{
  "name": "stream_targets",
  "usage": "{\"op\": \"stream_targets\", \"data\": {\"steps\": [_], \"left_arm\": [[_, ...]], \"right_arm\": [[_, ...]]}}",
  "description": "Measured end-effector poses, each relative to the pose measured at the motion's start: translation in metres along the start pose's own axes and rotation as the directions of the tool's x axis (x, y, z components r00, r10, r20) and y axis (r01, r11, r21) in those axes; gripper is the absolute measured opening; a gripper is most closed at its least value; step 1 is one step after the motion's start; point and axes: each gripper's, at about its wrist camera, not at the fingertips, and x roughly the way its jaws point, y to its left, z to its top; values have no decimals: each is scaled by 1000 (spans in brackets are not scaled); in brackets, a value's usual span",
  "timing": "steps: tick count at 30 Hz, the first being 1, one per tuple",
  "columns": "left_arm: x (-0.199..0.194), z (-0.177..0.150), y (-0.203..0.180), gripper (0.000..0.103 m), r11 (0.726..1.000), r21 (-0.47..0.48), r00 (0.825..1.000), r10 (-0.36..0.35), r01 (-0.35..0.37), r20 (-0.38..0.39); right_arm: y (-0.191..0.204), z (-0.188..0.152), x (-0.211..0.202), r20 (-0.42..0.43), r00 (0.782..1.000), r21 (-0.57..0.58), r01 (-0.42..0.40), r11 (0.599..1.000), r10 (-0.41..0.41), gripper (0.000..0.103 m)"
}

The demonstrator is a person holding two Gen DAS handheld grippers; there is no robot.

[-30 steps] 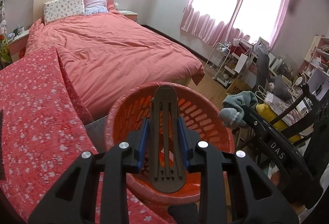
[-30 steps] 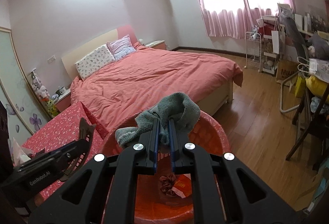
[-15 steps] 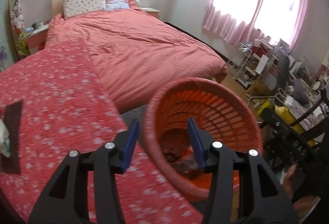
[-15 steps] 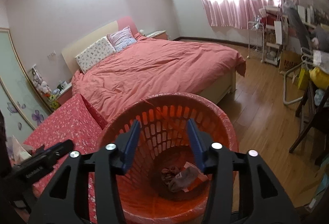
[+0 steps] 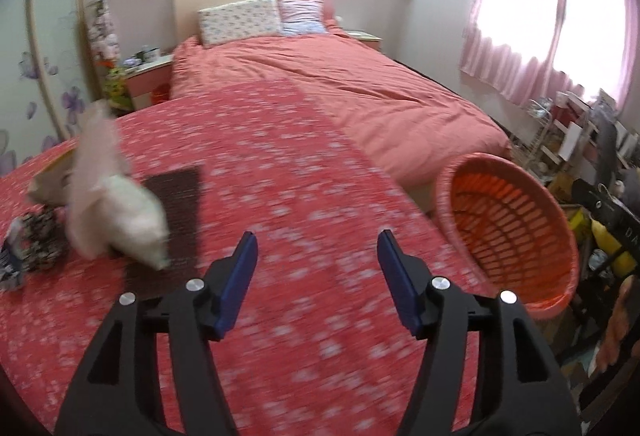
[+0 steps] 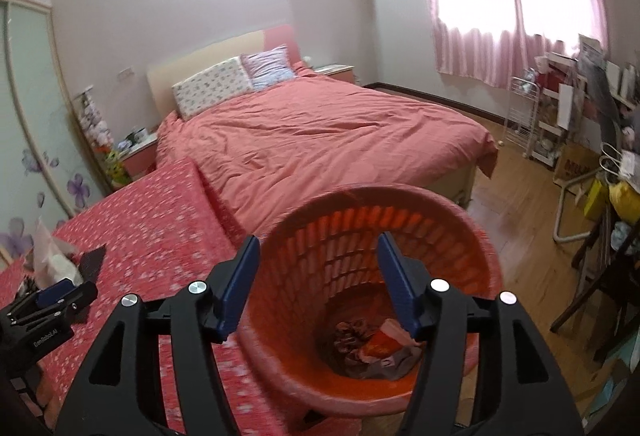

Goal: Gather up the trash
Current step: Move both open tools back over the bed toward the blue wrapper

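Note:
An orange slatted basket [image 6: 404, 228] stands beside the table, with dropped trash [image 6: 376, 348] at its bottom; it also shows at the right in the left wrist view [image 5: 508, 228]. My right gripper [image 6: 316, 280] is open and empty above the basket. My left gripper [image 5: 316, 276] is open and empty over the red flowered tablecloth [image 5: 280, 196]. On the cloth at the left lie a white crumpled bag [image 5: 116, 204], a dark patterned wrapper [image 5: 32, 244] and a dark brown mat [image 5: 172, 204].
A bed with a pink cover [image 6: 320, 140] stands behind the table. Cluttered shelves and a rack [image 6: 560, 124] line the right wall under pink curtains. A dark chair [image 6: 608, 268] stands on the wooden floor at the right.
Both grippers opened: the left let go of a dark comb-like piece and the right of a grey-green sock, over the basket. The left gripper has swung left over the table.

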Motion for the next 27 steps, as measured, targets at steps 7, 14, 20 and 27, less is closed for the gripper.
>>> {"op": "stream_targets", "data": {"steps": [7, 14, 20, 27], "left_arm": [[-24, -19, 75, 67, 991, -89, 995, 102, -101, 1], [-51, -41, 166, 69, 950, -212, 973, 230, -228, -15], [-70, -54, 249, 72, 880, -310, 930, 366, -361, -44], [-60, -60, 326, 72, 794, -431, 900, 416, -428, -128]], "right_arm": [[52, -7, 0, -39, 997, -99, -71, 993, 68, 61], [110, -21, 4, -84, 988, -185, -146, 972, 132, 61], [154, -38, 11, -128, 977, -241, -197, 950, 170, 68], [196, -54, 18, -181, 966, -299, -233, 925, 185, 68]]}}
